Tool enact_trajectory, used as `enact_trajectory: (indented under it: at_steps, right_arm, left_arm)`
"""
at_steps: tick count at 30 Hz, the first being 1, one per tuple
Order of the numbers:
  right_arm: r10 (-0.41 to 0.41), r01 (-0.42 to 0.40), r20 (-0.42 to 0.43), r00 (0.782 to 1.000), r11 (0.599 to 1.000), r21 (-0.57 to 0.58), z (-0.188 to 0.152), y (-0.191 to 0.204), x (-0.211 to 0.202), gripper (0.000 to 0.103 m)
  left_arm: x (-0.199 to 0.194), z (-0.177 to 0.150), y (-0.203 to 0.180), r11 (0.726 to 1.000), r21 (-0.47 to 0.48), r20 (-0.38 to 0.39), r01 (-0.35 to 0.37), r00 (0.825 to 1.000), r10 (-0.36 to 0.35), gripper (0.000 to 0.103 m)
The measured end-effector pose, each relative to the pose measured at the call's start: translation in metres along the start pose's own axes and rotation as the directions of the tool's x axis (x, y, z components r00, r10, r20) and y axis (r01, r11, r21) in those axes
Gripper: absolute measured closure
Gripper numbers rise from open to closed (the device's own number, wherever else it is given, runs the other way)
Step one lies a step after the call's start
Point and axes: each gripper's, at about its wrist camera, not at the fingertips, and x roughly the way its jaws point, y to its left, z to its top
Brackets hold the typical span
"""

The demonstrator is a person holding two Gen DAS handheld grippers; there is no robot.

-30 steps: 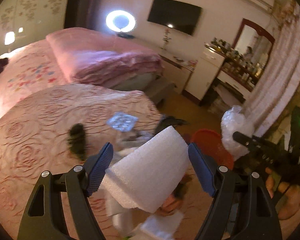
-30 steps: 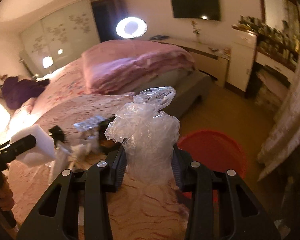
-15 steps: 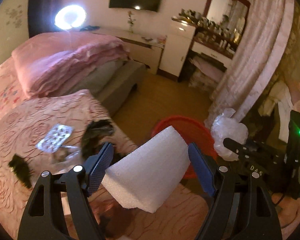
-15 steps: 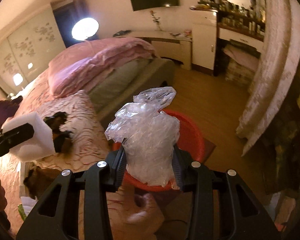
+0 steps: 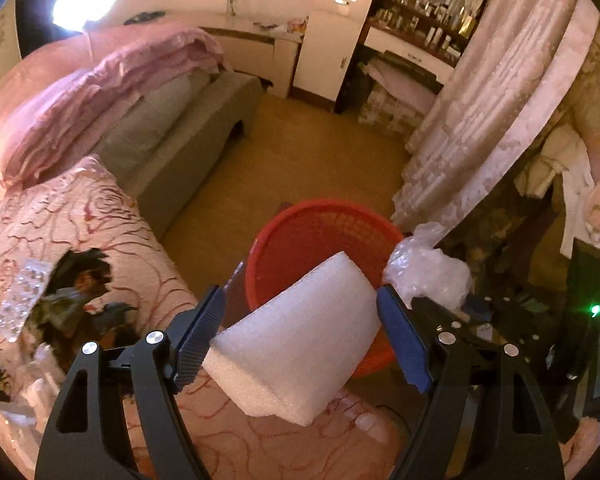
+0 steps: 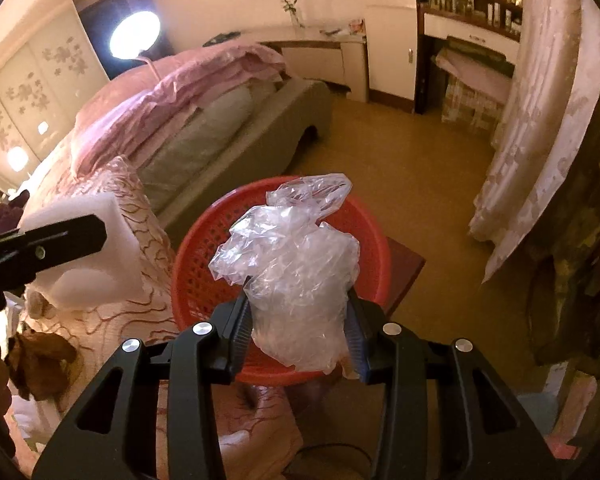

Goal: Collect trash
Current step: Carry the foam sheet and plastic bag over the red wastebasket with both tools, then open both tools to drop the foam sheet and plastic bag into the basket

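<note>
Only the left wrist view shows the litter lying on the pink bedspread (image 5: pixel 100 220) at far left — a clear blister pack (image 5: pixel 22 300) beside dark scraps (image 5: pixel 80 288). The right wrist view alone shows the wardrobe doors (image 6: pixel 32 92). The left gripper (image 5: pixel 300 328) is spread wide, its blue pads pinching a white foam block (image 5: pixel 300 344). The right gripper (image 6: pixel 298 320) is nearly pressed together, clamping a crumpled clear plastic bag (image 6: pixel 296 264). Both pieces hang over the red basket (image 6: pixel 204 248) on the floor beside the bed.

pink bedspread (image 5: pixel 100 216) bears dark scraps (image 5: pixel 80 272) (basket (image 5: pixel 296 220) on floor (image 5: pixel 300 160)).
</note>
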Motion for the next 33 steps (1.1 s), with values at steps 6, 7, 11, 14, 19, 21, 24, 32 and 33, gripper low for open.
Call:
enact_trajectory:
  at_steps: [6, 7, 11, 14, 19, 21, 24, 32, 33]
  right_arm:
    - [0.012, -0.011, -0.043, 0.999, 1.000, 0.011, -0.002, -0.005, 0.019, 0.056]
    - [0.013, -0.012, -0.045, 0.999, 1.000, 0.014, -0.003, -0.005, 0.021, 0.052]
    - [0.015, -0.014, -0.048, 0.999, 1.000, 0.017, -0.005, -0.005, 0.024, 0.040]
    - [0.015, -0.014, -0.053, 0.998, 1.000, 0.024, -0.006, -0.006, 0.026, 0.037]
    - [0.014, -0.012, -0.058, 0.998, 0.999, 0.033, -0.009, -0.009, 0.026, 0.035]
    - [0.014, -0.012, -0.058, 0.998, 0.999, 0.032, -0.011, -0.009, 0.025, 0.035]
    - [0.010, -0.008, -0.056, 0.998, 0.999, 0.035, -0.011, -0.010, 0.023, 0.035]
    - [-0.013, 0.014, -0.037, 0.999, 0.999, 0.034, -0.015, -0.012, 0.014, 0.035]
    - [-0.015, 0.016, -0.034, 0.999, 0.999, 0.034, -0.015, -0.012, 0.013, 0.035]
  left_arm:
    - [0.021, 0.008, -0.005, 0.999, -0.010, -0.045, 0.032, 0.998, -0.033, 0.027]
    - [0.023, 0.009, -0.008, 0.999, -0.008, -0.048, 0.035, 0.998, -0.035, 0.027]
    - [0.031, 0.009, -0.012, 0.999, -0.002, -0.067, 0.044, 0.997, -0.044, 0.026]
    - [0.033, 0.009, -0.013, 0.999, 0.004, -0.075, 0.049, 0.996, -0.048, 0.025]
    - [0.034, 0.010, -0.016, 0.999, 0.020, -0.071, 0.048, 0.996, -0.046, 0.025]
    - [0.033, 0.010, -0.018, 0.999, 0.035, -0.062, 0.032, 0.998, -0.029, 0.022]
    - [0.032, 0.011, -0.020, 0.999, 0.040, -0.057, 0.029, 0.998, -0.026, 0.022]
    - [0.015, 0.006, -0.012, 0.999, 0.044, -0.014, -0.024, 1.000, 0.024, 0.022]
    - [0.011, 0.004, -0.010, 0.999, 0.043, -0.007, -0.028, 1.000, 0.028, 0.022]
